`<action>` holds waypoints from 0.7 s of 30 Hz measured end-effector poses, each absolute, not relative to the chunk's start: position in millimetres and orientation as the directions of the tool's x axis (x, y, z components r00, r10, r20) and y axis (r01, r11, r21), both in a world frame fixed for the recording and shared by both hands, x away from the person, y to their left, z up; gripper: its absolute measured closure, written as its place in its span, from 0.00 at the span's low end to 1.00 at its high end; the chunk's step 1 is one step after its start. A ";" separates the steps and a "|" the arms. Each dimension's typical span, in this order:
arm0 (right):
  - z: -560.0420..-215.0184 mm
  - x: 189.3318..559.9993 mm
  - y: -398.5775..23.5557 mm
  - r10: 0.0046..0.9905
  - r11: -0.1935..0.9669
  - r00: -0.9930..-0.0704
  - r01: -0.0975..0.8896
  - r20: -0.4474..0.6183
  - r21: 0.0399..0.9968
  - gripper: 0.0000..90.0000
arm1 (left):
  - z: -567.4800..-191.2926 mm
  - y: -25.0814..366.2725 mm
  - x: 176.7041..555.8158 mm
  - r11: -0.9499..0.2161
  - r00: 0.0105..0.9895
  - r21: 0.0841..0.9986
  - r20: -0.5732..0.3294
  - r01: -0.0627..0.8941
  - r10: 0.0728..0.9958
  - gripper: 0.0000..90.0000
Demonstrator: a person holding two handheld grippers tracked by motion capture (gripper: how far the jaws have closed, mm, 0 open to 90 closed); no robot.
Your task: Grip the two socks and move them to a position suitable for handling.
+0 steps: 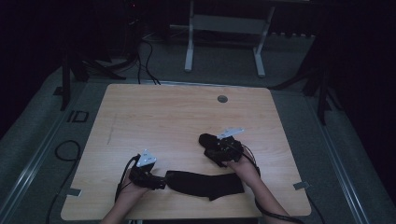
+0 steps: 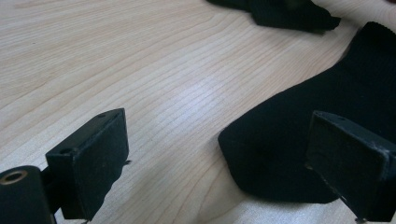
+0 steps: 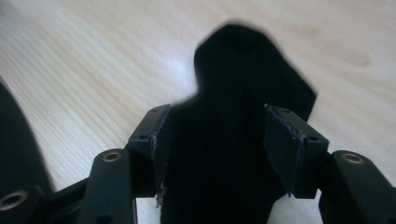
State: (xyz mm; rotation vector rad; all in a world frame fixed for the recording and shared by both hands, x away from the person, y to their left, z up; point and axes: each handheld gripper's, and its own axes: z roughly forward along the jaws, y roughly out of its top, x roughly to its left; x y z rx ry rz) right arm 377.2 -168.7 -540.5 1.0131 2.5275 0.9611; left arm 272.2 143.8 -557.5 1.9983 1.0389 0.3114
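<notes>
Two black socks lie on a light wooden table (image 1: 163, 116). One sock (image 1: 205, 184) (image 2: 289, 140) is stretched flat near the front edge. My left gripper (image 1: 161, 183) (image 2: 217, 126) stands open at this sock's left end, low over the wood; one jaw is over the fabric and the other over bare table. The second sock (image 1: 208, 140) (image 3: 243, 70) is bunched farther back and to the right, and it also crosses the top edge of the left gripper view (image 2: 289, 14). My right gripper (image 1: 212, 149) (image 3: 217, 116) straddles it with its jaws apart, the fabric lying between the pads.
A round cable hole (image 1: 222, 99) sits near the table's far edge. Beyond it stands a white table frame (image 1: 189, 42) on grey carpet. Cables (image 1: 65, 149) lie on the floor to the left. Both hands are close to the front edge.
</notes>
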 end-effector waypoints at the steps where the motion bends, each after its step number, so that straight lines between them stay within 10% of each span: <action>1: -543.2 376.8 -168.2 0.685 0.550 -0.728 0.523 0.006 0.652 0.47 | -557.7 144.0 272.5 -0.302 0.625 0.773 -0.152 0.558 0.765 0.07; 8: -550.4 374.3 -171.0 0.675 0.585 -0.737 0.504 -0.037 0.635 0.86 | -557.9 140.4 275.7 -0.310 0.631 0.774 -0.145 0.552 0.762 0.20; 21: -511.9 357.0 -177.6 0.611 0.589 -0.790 0.420 -0.040 0.690 0.90 | -543.4 126.4 283.3 -0.397 0.693 0.805 -0.026 0.442 0.720 0.24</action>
